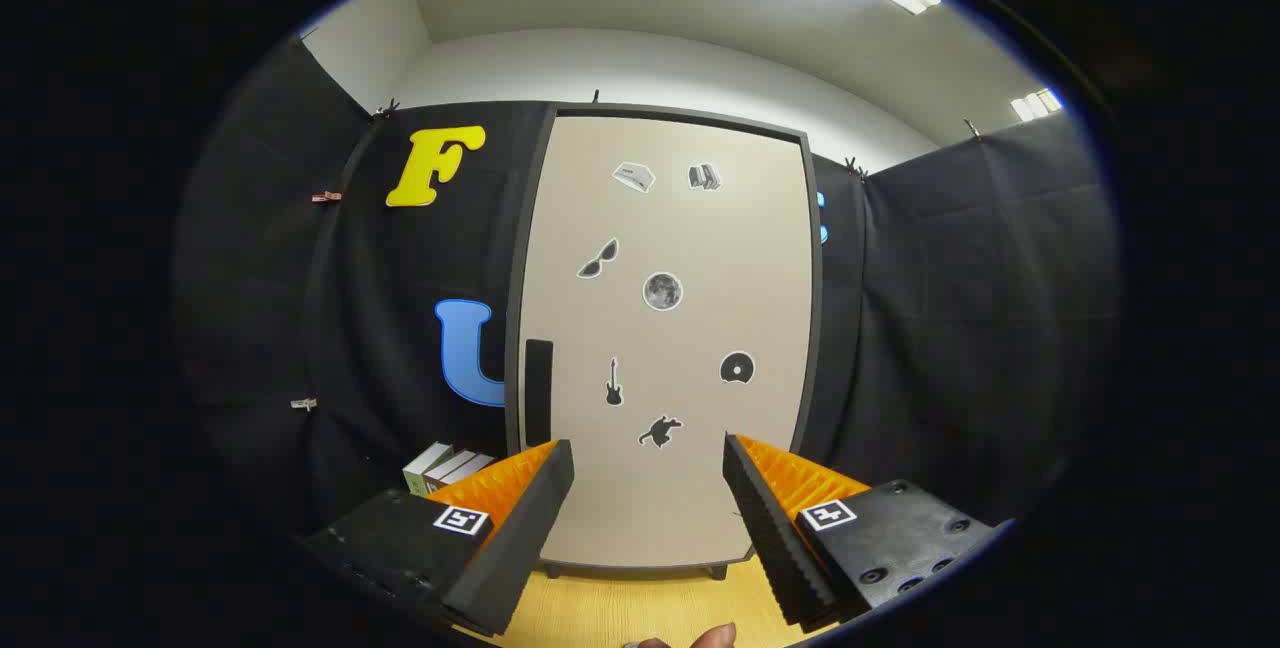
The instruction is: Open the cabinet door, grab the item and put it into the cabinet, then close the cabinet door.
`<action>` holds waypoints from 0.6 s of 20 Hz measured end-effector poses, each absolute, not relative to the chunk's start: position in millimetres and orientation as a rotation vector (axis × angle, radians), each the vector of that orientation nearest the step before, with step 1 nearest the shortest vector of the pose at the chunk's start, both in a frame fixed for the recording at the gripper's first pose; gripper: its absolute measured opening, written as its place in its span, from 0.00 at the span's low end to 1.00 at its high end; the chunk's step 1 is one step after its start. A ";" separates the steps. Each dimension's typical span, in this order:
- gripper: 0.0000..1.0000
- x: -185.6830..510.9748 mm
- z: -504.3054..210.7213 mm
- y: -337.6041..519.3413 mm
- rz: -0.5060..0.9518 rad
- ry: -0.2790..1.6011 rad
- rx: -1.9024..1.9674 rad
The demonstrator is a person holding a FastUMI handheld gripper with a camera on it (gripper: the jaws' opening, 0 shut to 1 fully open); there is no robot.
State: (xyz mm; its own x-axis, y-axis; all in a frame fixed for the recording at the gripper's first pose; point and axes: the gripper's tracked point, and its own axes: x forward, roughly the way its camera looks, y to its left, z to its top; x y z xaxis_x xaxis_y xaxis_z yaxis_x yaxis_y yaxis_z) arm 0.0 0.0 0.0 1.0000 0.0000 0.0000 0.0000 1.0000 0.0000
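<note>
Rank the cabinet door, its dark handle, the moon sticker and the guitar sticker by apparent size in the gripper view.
1. cabinet door, shut, beyond the open gripper
2. dark handle
3. moon sticker
4. guitar sticker

Moon and guitar look close: the guitar is taller but much thinner.

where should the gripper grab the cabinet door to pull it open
Take the dark vertical handle near the left edge of the cabinet door. It is a tall, narrow bar, so come straight at the door's front with one finger on each side of it. The handle's side is probably the free edge, so hinges are likely on the right. The gripper is open, short of the door.
</note>
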 end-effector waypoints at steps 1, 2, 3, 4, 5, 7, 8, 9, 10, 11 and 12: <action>0.97 0.3 -0.6 1.1 0.001 0.003 0.001; 0.97 0.9 -1.9 3.1 0.003 0.006 0.003; 0.97 0.7 -2.8 5.6 0.005 0.008 0.005; 0.97 1.0 -4.2 8.0 0.006 0.010 0.008; 0.97 0.7 -4.7 10.0 0.007 0.011 0.010; 0.97 1.1 -5.0 12.9 0.010 0.011 0.009; 0.97 0.1 -5.5 14.9 0.011 0.013 0.007; 0.97 -0.2 -5.5 16.3 0.012 0.011 0.006; 0.97 0.0 -6.0 16.5 0.010 0.012 0.005; 0.97 0.0 -6.7 17.0 0.009 0.012 0.006; 0.97 1.0 -8.7 18.3 0.009 0.015 0.007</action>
